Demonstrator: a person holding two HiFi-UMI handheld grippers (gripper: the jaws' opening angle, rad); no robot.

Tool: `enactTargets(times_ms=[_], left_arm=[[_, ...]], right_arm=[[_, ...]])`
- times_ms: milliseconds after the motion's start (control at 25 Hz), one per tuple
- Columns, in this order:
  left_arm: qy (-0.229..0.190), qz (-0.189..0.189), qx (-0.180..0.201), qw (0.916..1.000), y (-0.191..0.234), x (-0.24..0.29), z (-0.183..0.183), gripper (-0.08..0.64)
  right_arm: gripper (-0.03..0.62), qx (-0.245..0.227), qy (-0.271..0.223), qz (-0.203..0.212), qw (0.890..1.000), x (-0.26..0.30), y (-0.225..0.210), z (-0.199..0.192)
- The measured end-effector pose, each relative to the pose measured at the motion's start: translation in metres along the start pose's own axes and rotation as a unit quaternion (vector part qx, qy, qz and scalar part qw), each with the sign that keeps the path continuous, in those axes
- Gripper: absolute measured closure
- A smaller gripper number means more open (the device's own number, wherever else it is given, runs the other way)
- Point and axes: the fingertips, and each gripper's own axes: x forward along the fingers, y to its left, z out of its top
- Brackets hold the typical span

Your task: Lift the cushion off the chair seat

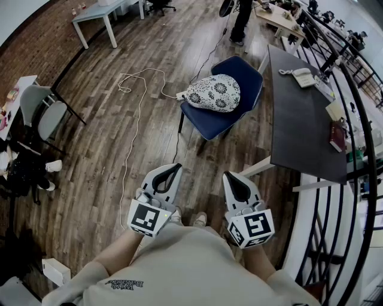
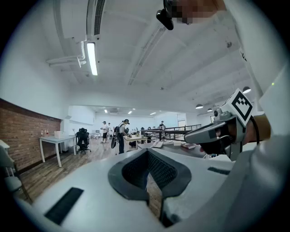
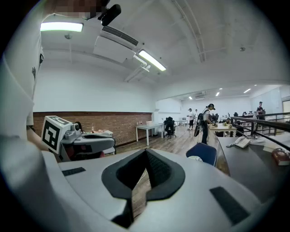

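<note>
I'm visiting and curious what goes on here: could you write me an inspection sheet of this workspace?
Surface: brown wooden plank floor; no worktop in use.
Job's things: white cushion with black floral print lies on the blue padded chair, untouched.
Clutter: white telephone and red book on the long dark table beside the chair.
Grippers: left gripper and right gripper near the person's body, fingers shut, empty, apart from the chair.
Cables: white cable loops over the floor left of the chair.
Surroundings: black metal railing at right; brick wall and white table far left.
</note>
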Motion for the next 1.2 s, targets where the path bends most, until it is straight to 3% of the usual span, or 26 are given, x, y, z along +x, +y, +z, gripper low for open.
enactTargets(times_ms=[480,880,1200], left_arm=[[0.020,0.006,-0.008,0.9998,-0.002,0.005,-0.002,0.555],[0.055,-0.014,-0.008,0.9984,-0.032,0.019,-0.021,0.555],[0.051,-0.004,-0.030,0.9983,-0.054,0.033,-0.020,0.555]], right_arm=[[0.589,0.004,0.002,-0.004,1.000,0.000,-0.005,-0.002],[0.589,0.016,0.017,-0.009,1.000,-0.014,-0.022,-0.022],[0.589,0.025,0.005,0.004,1.000,-0.028,-0.046,-0.027]])
